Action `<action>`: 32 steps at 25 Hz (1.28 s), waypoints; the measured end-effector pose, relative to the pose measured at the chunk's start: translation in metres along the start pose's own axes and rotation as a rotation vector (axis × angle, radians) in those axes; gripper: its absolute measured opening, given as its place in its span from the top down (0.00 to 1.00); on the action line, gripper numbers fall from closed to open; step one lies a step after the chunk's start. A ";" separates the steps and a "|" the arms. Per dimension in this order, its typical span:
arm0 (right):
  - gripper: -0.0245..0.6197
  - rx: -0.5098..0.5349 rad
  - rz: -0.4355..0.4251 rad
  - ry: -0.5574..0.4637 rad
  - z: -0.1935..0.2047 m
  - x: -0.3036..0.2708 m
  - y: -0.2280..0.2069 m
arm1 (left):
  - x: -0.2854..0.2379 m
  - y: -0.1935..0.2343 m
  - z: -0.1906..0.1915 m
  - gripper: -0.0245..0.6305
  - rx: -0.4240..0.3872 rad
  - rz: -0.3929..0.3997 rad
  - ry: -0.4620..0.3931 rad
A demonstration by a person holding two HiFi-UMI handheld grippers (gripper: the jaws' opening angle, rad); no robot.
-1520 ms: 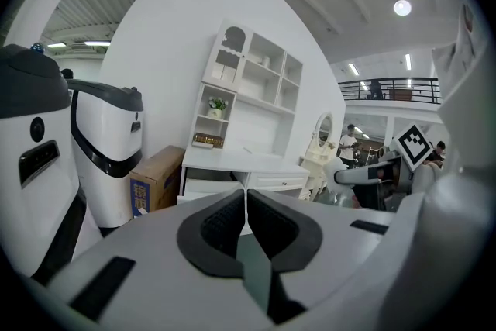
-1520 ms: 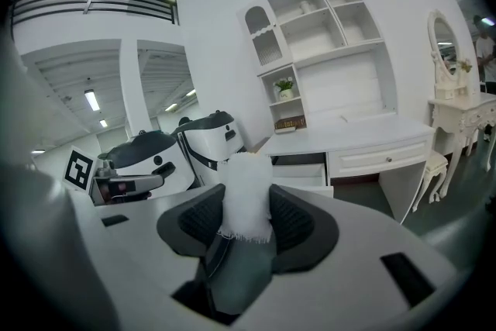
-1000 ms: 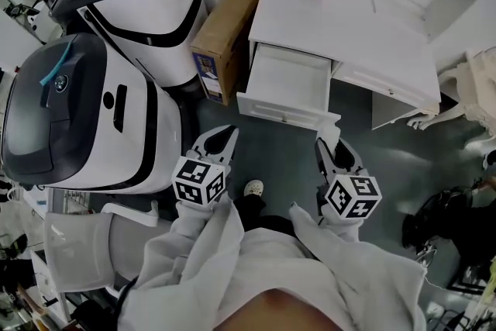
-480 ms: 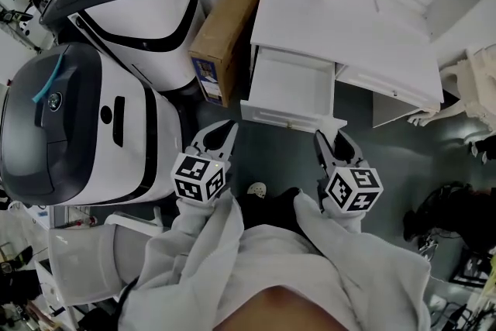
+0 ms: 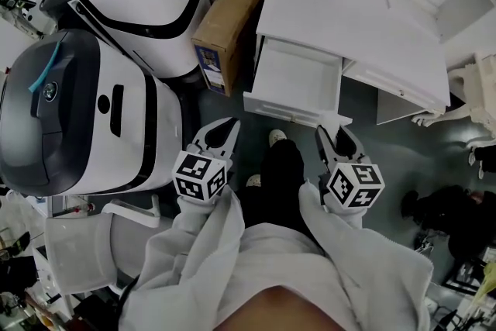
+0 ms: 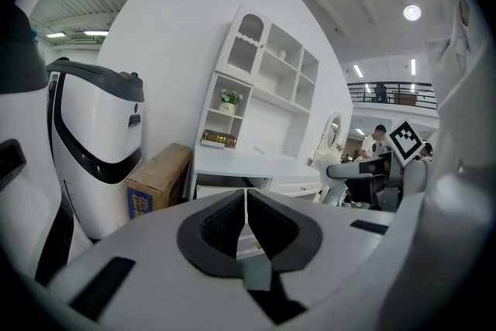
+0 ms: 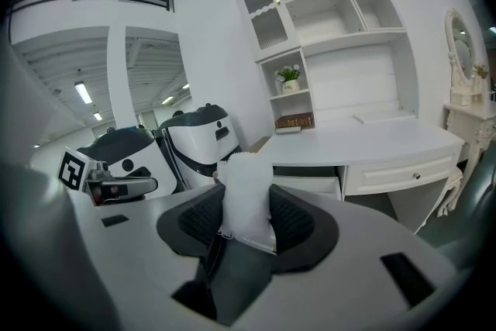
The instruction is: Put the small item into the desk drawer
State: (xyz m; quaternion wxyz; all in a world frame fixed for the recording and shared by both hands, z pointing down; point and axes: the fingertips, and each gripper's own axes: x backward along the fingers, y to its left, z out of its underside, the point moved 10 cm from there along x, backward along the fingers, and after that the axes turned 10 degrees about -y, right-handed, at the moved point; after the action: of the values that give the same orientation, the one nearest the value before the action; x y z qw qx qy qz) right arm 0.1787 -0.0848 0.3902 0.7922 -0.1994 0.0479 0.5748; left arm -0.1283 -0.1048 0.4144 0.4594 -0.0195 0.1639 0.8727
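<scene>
Seen from the head view, two tongs, the left gripper (image 5: 220,137) and the right gripper (image 5: 333,142), hang over grey floor (image 5: 380,159) just short of the front edge of the one open drawer (image 5: 298,81). A dark trouser leg (image 5: 280,167) has stepped forward between them since a moment ago. The left gripper view shows its jaws pressed together, empty. In the right gripper view the jaws stand half apart, clamped on one white packet (image 7: 246,194).

A: Head cam placement?
B: On the person's head, aimed steeply down. Left gripper (image 5: 222,132) and right gripper (image 5: 333,139) sit low in frame, desk (image 5: 349,19) just ahead.
A: Gripper cams?
B: One rides each gripper, low, looking level along its jaws at the desk front. All three share the desk and open drawer (image 5: 298,81); cardboard box (image 5: 231,15) shows from head and left.
</scene>
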 end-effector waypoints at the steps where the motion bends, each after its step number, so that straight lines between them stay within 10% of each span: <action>1: 0.67 0.001 -0.006 0.006 -0.001 -0.003 -0.002 | -0.003 0.001 0.000 0.93 0.002 -0.006 -0.001; 32: 0.67 0.044 -0.202 0.227 -0.036 -0.179 -0.092 | -0.143 0.044 -0.002 0.93 0.092 -0.173 0.082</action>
State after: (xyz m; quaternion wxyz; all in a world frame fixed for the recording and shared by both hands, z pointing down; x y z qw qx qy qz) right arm 0.2104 -0.2814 0.4354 0.8398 -0.2494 0.1294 0.4646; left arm -0.0817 -0.2419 0.4506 0.5266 -0.0482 0.2202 0.8197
